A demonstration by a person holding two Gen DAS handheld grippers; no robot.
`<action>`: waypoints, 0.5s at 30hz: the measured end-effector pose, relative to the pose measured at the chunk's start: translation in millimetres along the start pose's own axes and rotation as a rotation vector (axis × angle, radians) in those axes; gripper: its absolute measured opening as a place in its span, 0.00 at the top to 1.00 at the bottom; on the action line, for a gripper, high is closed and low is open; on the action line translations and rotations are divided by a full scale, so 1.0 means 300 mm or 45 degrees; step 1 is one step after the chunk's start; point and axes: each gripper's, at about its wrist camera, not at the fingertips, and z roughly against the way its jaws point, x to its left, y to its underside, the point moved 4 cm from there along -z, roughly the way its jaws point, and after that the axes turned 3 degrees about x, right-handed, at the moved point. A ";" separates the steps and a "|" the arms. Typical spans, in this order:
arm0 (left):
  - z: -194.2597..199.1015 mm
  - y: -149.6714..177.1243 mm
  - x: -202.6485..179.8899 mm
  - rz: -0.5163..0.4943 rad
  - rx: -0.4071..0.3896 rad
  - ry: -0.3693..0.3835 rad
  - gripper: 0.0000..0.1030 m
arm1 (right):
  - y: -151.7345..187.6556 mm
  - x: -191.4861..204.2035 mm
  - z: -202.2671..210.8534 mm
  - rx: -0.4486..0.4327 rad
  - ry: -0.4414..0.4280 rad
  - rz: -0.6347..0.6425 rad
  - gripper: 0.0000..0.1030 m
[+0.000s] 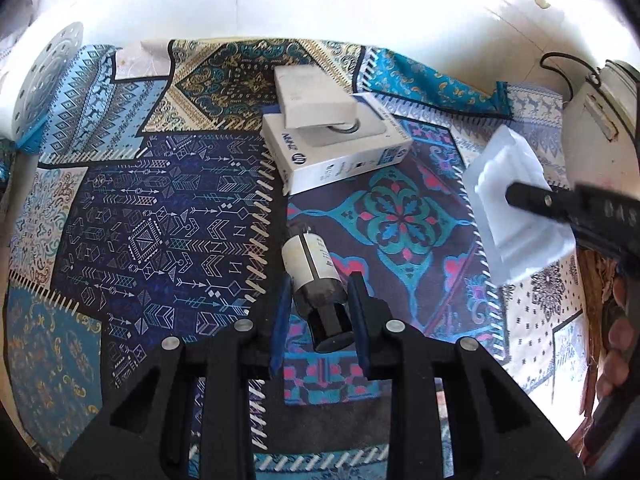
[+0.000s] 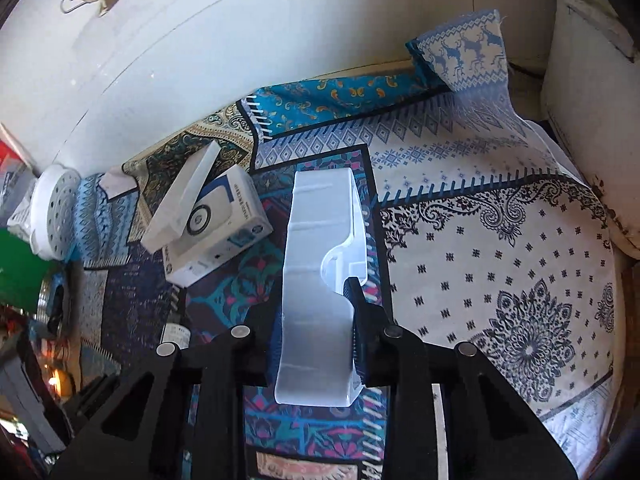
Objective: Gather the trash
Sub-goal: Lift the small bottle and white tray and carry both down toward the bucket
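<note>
The right tool (image 2: 316, 320) pinches the flimsy, light plastic tray (image 2: 320, 240) across its edges; the left tool (image 1: 318, 312) clamps a rigid small bottle (image 1: 316, 276).

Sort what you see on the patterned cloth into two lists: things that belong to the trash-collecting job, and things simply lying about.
Part of the job:
- small bottle, held in the left gripper
- clear plastic tray, held in the right gripper
- white printed box and the flat white box lying on it, probably

Just lying about:
- patterned cloth
- round perforated white disc
</note>
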 end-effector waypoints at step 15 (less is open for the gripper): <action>0.323 0.172 -0.248 0.080 -0.235 -0.058 0.73 | 0.216 -0.066 0.325 -0.130 -0.073 0.212 0.75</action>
